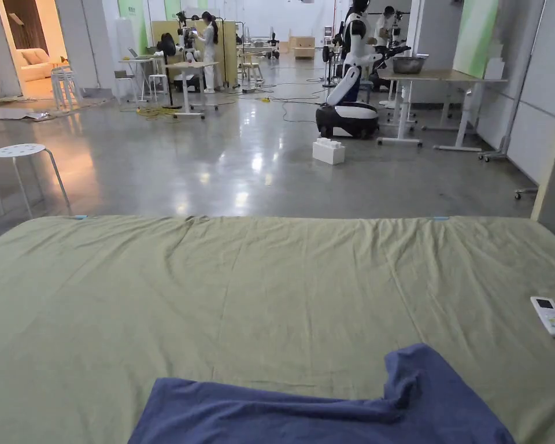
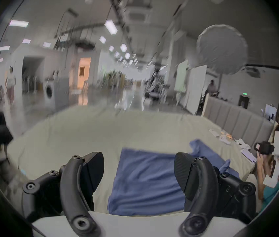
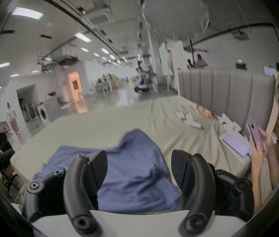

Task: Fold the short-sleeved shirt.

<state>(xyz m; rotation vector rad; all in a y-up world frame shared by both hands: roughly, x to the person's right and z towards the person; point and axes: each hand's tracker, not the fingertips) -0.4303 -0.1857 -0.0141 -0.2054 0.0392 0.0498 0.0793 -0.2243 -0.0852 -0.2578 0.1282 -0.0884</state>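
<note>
A blue short-sleeved shirt [image 1: 322, 407] lies on the green-sheeted bed [image 1: 241, 289] at its near edge, with one corner bunched up on the right. In the left gripper view my left gripper [image 2: 139, 162] hangs above the shirt [image 2: 145, 180], jaws wide apart and nothing between them. In the right gripper view my right gripper [image 3: 139, 160] stands open over the shirt [image 3: 131, 172] as well, empty.
A white remote [image 1: 551, 317] lies at the bed's right edge. Several small items [image 3: 191, 119] and a flat lilac device [image 3: 236, 143] sit near the grey headboard [image 3: 229, 90]. A person beside the bed holds a phone [image 3: 255, 136]. Beyond the bed are open floor, a stool [image 1: 22, 167] and a robot [image 1: 351, 87].
</note>
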